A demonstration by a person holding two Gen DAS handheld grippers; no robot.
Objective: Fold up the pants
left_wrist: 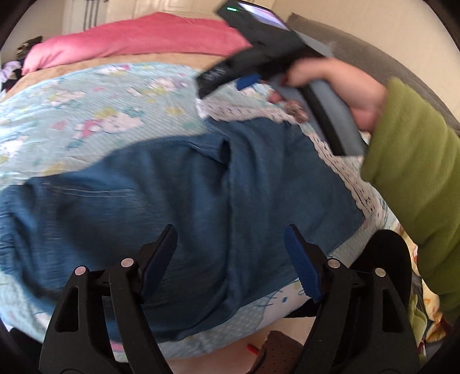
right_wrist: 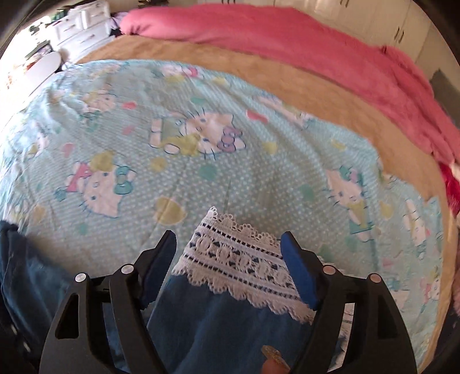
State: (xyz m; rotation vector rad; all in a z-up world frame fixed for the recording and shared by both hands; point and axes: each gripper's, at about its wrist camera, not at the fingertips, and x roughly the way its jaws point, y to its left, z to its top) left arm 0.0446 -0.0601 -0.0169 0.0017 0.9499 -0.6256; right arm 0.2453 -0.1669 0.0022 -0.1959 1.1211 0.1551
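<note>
Blue denim pants (left_wrist: 178, 207) with a white lace hem (left_wrist: 339, 161) lie flat on a light blue cartoon-print sheet (left_wrist: 86, 115). My left gripper (left_wrist: 230, 238) is open just above the near part of the denim, holding nothing. My right gripper (right_wrist: 228, 244) is open over the lace hem (right_wrist: 238, 259) at the end of a pant leg (right_wrist: 230, 330), with the hem between its fingers. The right gripper also shows in the left wrist view (left_wrist: 227, 83) at the far end of the pants, held by a hand in a green sleeve (left_wrist: 414, 178).
A pink blanket (right_wrist: 302, 49) and a tan cover (right_wrist: 201, 54) lie across the far side of the bed. White drawers (right_wrist: 80, 26) stand at the far left. The bed's near edge and floor (left_wrist: 230, 351) show below the pants.
</note>
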